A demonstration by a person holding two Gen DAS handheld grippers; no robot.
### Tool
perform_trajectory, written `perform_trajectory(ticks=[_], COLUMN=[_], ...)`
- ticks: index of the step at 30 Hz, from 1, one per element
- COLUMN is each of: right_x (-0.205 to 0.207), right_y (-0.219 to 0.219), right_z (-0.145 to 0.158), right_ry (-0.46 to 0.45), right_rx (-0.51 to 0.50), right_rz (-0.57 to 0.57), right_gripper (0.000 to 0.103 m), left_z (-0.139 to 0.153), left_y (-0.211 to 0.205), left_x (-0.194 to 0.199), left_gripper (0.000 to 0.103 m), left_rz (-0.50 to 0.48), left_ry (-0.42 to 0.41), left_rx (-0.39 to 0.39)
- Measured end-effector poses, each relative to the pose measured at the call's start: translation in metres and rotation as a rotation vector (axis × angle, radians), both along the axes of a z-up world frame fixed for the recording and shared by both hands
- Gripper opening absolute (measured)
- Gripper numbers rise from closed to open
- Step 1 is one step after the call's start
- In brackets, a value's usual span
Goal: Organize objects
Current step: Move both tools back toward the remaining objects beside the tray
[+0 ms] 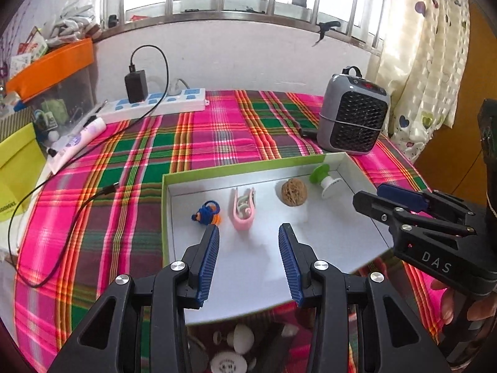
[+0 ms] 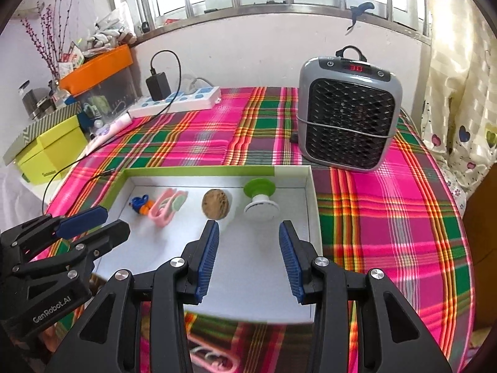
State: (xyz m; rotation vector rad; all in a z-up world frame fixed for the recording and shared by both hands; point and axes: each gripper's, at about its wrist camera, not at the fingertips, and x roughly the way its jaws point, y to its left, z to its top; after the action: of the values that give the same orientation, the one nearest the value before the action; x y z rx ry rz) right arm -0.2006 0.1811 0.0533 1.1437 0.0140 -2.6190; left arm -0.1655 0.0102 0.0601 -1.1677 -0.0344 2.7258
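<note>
Both grippers, left [image 1: 248,233] and right [image 2: 248,230], hover over the near part of the white tray [image 2: 313,217] on the tabletop, fingers apart, nothing between them. Along its far side: blue toy [image 1: 206,211], pink clip [image 1: 243,209], walnut [image 1: 293,192], green-capped spool [image 1: 324,178].

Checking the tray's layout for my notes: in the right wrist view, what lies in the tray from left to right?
Blue-orange toy → pink clip → walnut → green-white spool, all along the tray's far side.
</note>
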Motion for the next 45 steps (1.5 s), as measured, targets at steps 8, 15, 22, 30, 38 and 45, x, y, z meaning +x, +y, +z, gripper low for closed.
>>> perform_trajectory(ticks=[8,15,22,30,38,45], right_x=[0.025,0.044,0.062,0.077,0.083,0.084], right_y=[0.001,0.006,0.008,0.008,0.011,0.009], right_z=[0.002,0.002,-0.004,-0.018,-0.030,-0.034], right_ry=[0.018,0.029,0.036,0.016,-0.014,-0.023], right_rx=[-0.007,-0.013,-0.006,0.000,-0.005,-0.007], right_rz=[0.001,-0.002,0.021,0.069,0.080,0.101], right_gripper=[0.042,0.042,0.042,0.042,0.042,0.042], left_z=[0.007,0.007,0.002,-0.009,-0.018,-0.020], left_y=[-0.002,-0.007,-0.022,-0.038,-0.045,-0.048], left_x=[0.023,0.043,0.062,0.077,0.087,0.095], left_gripper=[0.038,0.038,0.038,0.038,0.038,0.038], left_rz=[-0.002,-0.004,0.015,0.022,0.003,-0.007], left_ry=[0.024,0.036,0.038,0.021,0.009,0.004], left_rx=[-0.006,0.001,0.013,0.041,0.059,0.079])
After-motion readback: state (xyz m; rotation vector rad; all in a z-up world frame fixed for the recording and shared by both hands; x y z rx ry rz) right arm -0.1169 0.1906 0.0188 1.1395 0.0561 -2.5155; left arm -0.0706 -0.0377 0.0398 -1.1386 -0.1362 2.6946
